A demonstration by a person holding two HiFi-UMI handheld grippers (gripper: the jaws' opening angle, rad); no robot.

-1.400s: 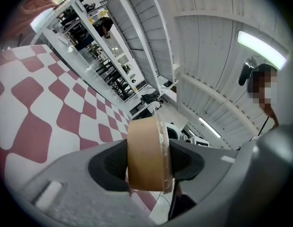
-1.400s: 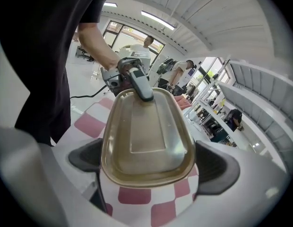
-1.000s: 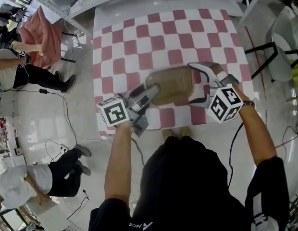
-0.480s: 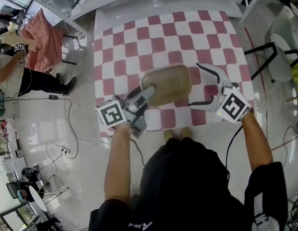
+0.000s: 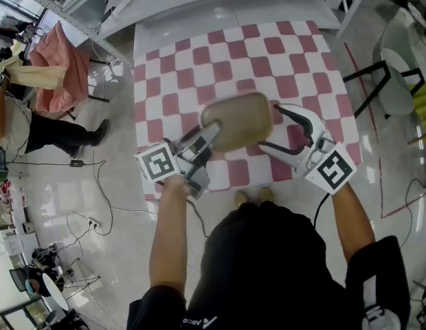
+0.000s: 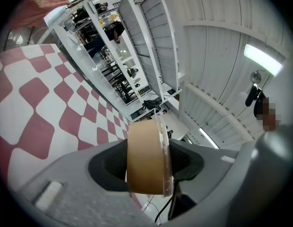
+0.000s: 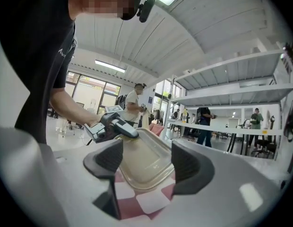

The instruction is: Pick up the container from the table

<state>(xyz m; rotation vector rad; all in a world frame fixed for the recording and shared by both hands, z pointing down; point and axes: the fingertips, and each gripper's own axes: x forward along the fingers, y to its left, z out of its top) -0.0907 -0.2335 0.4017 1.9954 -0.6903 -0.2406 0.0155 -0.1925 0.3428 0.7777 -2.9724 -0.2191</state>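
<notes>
Head view: left gripper (image 5: 209, 135) clamped on container (image 5: 239, 117) rim, right gripper (image 5: 271, 126) jaws closing around it, shirt print (image 5: 200, 320) illegible.

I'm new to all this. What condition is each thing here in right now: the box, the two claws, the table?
container, gripped at one end by the left claw.
left claw, shut on the container's edge.
right claw, open with its jaws closing; the container's other end is just ahead of them, not pressed.
table, covered with a red-and-white checked cloth.
</notes>
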